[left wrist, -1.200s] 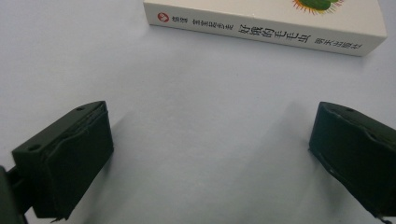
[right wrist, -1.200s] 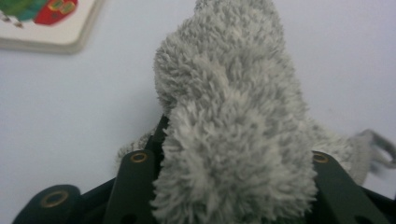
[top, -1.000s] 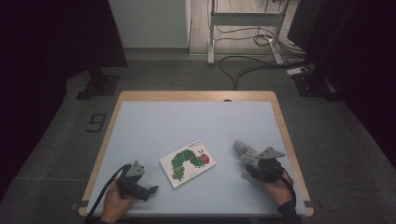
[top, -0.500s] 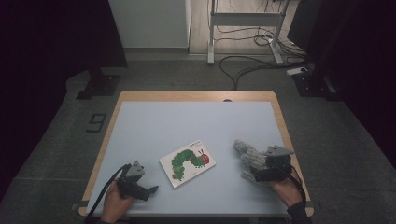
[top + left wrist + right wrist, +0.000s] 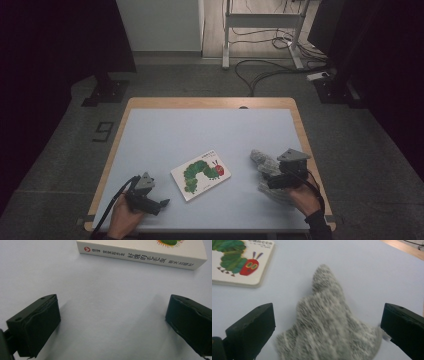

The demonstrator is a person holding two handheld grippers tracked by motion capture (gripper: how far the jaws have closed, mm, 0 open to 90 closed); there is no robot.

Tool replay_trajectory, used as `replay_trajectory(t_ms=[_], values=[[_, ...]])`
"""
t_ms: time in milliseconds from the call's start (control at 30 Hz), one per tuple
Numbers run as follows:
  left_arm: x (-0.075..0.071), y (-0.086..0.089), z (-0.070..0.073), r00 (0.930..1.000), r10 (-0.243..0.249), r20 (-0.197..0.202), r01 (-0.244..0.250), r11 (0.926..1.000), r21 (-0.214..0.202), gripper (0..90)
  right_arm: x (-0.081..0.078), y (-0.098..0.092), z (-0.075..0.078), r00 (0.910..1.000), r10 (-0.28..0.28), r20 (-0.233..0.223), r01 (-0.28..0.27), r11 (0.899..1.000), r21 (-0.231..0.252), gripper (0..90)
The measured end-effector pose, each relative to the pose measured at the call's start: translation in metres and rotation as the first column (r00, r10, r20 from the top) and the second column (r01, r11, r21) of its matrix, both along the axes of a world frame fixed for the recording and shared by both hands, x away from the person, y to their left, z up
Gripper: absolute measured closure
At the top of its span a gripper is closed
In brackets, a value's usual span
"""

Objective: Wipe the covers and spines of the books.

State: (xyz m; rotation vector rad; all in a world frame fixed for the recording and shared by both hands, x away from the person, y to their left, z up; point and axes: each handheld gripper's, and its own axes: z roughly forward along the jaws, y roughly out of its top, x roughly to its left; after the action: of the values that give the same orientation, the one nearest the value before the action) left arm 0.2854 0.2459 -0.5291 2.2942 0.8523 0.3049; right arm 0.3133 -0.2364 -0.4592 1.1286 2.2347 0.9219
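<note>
1. The right gripper (image 5: pixel 272 181) sits at about 4 o'clock on the table (image 5: pixel 200 130). Its jaws have just been opening and now stand wide apart with nothing clamped.
2. A grey knitted sock (image 5: pixel 329 322) lies flat on the table below and between those jaws; neither pad presses on it. Its narrow end points toward 12 o'clock in the right gripper view.
3. The left gripper (image 5: pixel 155 204) rests at about 7 o'clock on the table, jaws spread wide and empty over bare tabletop.
4. A caterpillar picture book (image 5: pixel 201 174) lies flat near the table's middle, toward 6 o'clock, between the two grippers. Its spine (image 5: pixel 140 255) faces the left gripper, well clear of the jaws.
</note>
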Motion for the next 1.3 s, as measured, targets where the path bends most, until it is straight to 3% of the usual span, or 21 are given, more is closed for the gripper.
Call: replay_trajectory(t_ms=[567,1300], values=[[0.001,-0.001,0.001,1.0000,0.007,-0.001,-0.007,1.0000,0.000,0.0,0.015,0.048,0.003,0.9949,0.101,-0.009,-0.100,0.995,0.012,0.0],[0.023,-0.033,0.001,0.9937,-0.111,0.007,0.111,0.9937,0.010,0.0,0.036,0.107,-0.016,0.9726,0.229,-0.038,-0.228,0.973,0.021,0.0]])
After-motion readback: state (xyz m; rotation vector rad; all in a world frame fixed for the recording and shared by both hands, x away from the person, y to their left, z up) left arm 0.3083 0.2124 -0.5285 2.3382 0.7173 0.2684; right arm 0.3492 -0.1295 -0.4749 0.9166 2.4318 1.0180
